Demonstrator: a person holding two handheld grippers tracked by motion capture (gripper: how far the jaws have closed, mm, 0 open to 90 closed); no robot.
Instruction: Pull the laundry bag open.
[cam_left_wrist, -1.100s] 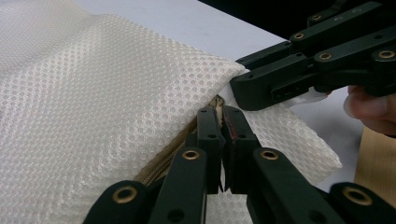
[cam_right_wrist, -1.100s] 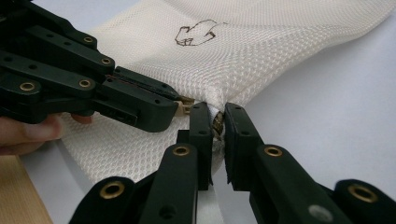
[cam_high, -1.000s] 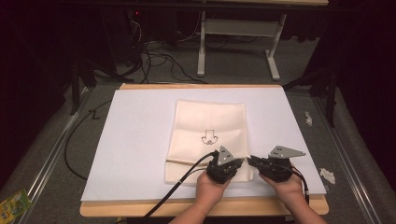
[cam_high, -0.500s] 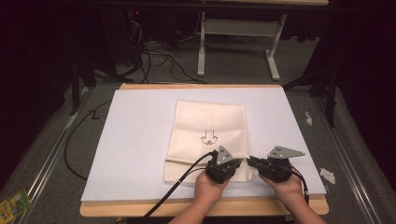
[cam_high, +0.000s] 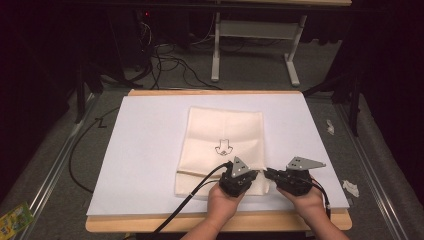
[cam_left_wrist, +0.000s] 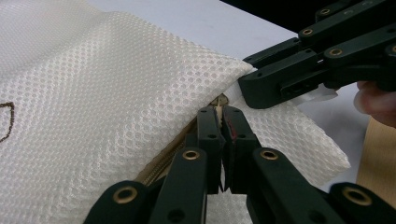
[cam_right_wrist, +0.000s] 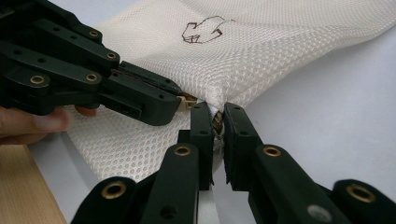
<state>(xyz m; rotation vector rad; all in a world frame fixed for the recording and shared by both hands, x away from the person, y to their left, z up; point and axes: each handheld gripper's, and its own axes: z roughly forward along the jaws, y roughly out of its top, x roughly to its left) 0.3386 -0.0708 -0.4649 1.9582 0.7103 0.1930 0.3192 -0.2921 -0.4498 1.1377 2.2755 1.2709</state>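
Reaching in from the near edge of the worktop, both hands sit close together at the mesh bag's near right corner, left tongs pinched on its zipper pull, right tongs clamping the corner fabric.

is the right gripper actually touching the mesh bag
Touching. The right gripper view shows the right gripper pinching the mesh bag at its corner.
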